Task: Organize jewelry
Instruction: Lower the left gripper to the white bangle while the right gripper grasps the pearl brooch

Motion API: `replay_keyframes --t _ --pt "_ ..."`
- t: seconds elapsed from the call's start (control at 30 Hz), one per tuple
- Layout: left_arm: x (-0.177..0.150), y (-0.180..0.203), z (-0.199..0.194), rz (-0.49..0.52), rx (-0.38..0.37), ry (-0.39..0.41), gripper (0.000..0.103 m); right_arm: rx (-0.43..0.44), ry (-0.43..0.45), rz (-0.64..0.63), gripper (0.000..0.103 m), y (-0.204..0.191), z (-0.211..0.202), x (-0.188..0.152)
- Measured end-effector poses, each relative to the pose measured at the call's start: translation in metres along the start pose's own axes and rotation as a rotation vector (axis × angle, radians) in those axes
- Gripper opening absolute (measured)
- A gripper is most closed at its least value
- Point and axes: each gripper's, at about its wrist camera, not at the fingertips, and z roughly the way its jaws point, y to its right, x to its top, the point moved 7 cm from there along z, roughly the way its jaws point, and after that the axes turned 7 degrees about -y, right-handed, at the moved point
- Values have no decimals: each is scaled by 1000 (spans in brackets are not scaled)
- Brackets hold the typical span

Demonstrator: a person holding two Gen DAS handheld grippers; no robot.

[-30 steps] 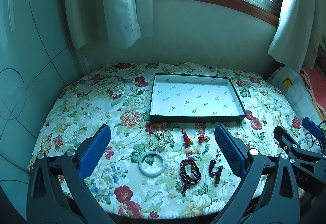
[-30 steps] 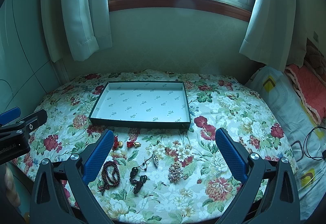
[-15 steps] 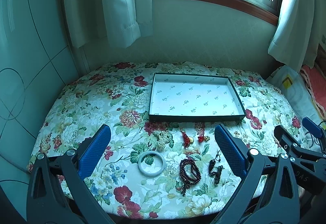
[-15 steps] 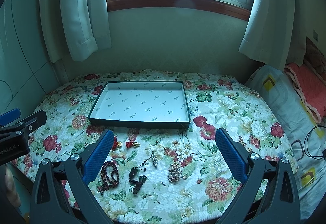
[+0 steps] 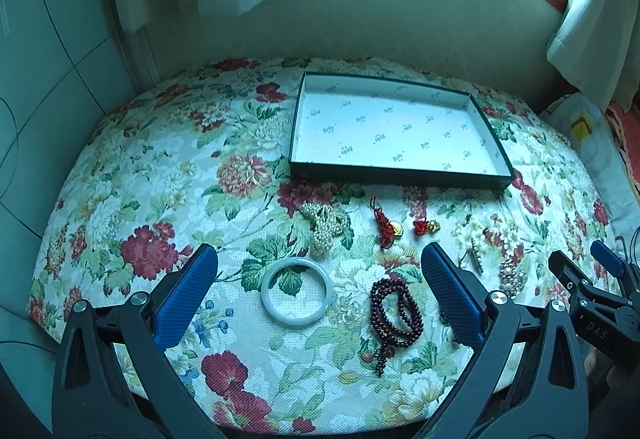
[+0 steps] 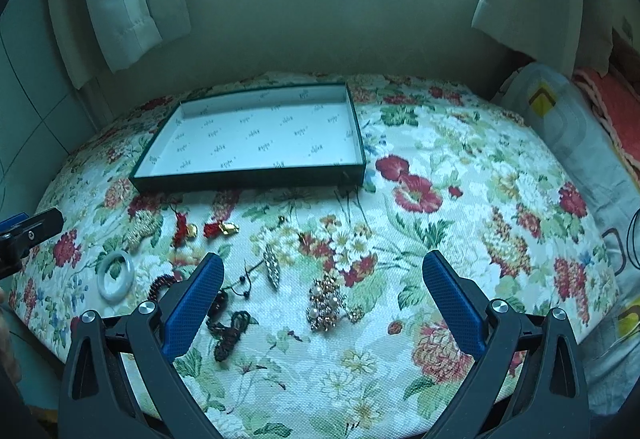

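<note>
Nothing is sorted yet: the tray [image 5: 400,135], upper centre of the left view, lies bare, and every piece sits on the floral cloth [image 5: 160,175] below it. Going left to right in that view, our left gripper [image 5: 316,295] is released, jaws spread wide over the pale bangle [image 5: 297,296]. Above it are the pearl strand [image 5: 326,225], then the red-and-gold charms [image 5: 386,229], then the dark bead bracelet [image 5: 396,313]. In the right view, our right gripper [image 6: 322,299] hangs spread too, holding nothing, over the black cord [image 6: 230,331] and the jewelled brooch [image 6: 326,303]. Curtains and a pillow [image 6: 568,127] stay clear; nothing blocks the tray.
</note>
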Motion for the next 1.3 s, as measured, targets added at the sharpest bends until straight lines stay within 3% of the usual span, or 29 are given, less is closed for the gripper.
replay_keyframes --t 0.3,0.37,0.4,0.47,0.7,0.83,0.97,1.2,1.3 --pt "-22 -19 53 -34 22 -83 101 41 -87 54 95 14 51 -29" --pt "-24 -21 59 -30 29 -85 99 43 -101 56 69 14 55 -32" --pt "-25 -22 61 -29 33 -87 92 41 -111 61 55 15 59 -32" --pt "-26 -23 65 -30 31 -97 85 69 -129 71 55 15 65 -34" --pt "-29 -24 70 -34 23 -101 85 90 -137 58 55 7 73 -35" --pt "-34 -23 76 -31 25 -121 76 85 -139 58 55 8 78 -36" --pt "-36 -24 79 -32 21 -129 76 58 -131 34 53 4 79 -37" --pt "-37 -27 79 -43 30 -128 76 25 -111 -9 31 2 76 -37" --pt "-38 -29 81 -50 31 -135 76 26 -108 -13 30 0 76 -38"
